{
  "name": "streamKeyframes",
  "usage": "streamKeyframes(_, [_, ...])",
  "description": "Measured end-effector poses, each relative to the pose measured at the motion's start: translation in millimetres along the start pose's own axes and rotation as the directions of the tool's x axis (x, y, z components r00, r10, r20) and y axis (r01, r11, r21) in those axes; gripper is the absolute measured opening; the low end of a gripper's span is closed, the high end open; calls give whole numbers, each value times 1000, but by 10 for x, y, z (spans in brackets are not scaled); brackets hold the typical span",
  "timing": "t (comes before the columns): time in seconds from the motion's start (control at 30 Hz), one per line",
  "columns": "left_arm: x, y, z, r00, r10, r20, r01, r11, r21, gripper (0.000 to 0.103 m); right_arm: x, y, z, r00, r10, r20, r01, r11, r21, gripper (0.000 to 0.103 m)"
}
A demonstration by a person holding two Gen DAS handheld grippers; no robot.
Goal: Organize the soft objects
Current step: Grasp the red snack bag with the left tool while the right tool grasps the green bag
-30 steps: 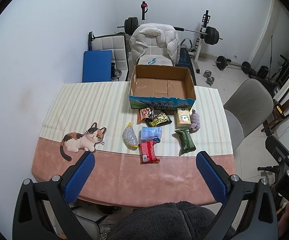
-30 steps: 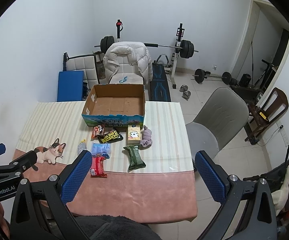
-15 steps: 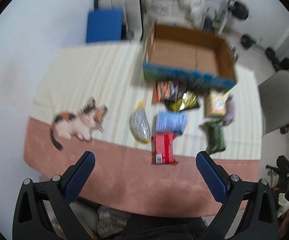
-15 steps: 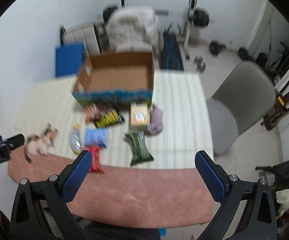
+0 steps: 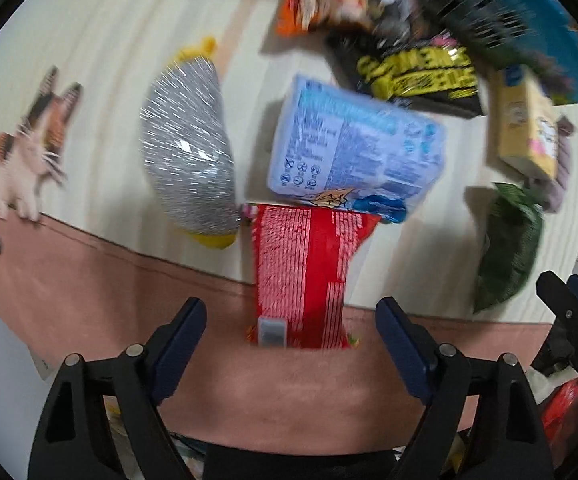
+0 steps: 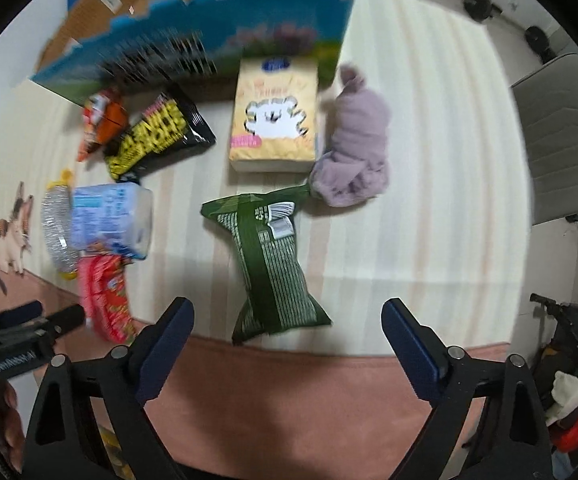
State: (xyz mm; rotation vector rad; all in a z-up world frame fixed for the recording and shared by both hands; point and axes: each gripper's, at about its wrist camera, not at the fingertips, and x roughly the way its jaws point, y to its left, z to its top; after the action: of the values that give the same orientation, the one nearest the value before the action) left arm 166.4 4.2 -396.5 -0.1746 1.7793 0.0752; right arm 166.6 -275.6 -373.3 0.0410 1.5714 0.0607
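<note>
Legible text: only "GenRobot.AI", partly blurred, on the left gripper (image 6: 29, 316) body, right wrist view. Print on the red packet (image 5: 305, 276), blue pack (image 5: 353, 148), black-yellow bag (image 5: 413, 68): too blurred to read.

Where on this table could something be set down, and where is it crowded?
Free: striped cloth right of the purple cloth, and the pink strip at the near edge. Crowded: packets between the box and the red packet.

Striped tablecloth (image 6: 429, 128) carries snack packets (image 6: 269, 264) and cardboard box (image 6: 193, 40).
</note>
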Motion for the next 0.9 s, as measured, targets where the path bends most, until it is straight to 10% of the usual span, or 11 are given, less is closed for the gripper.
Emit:
streamKeyframes(0.07, [144,-24,28,1000,15,-16,-15,1000,-2,86,165,42,60,999,2,-34,-2,1000,-2,91])
streamKeyframes(0.17, [346,-63,17,999,15,-51,-15,1000,2,50,354,98,99,997,15,-74,-15,1000,-6,84])
streamKeyframes(0.4, [237,-245,-261,999,43,20,-43,999,3,42,641,131,115,991,9,-135,-9,1000,-3,35])
streamKeyframes(0.77, [-879,-680,-801,981,-13,193,7,999,32,41,-101,-17,-283,973,221,-59,-219,975,36,28])
streamKeyframes(0.9, [-1604,-868,-349,969,-89,231,69,993,93,41,-810,-117,-190,963,268,38,-269,963,19,28])
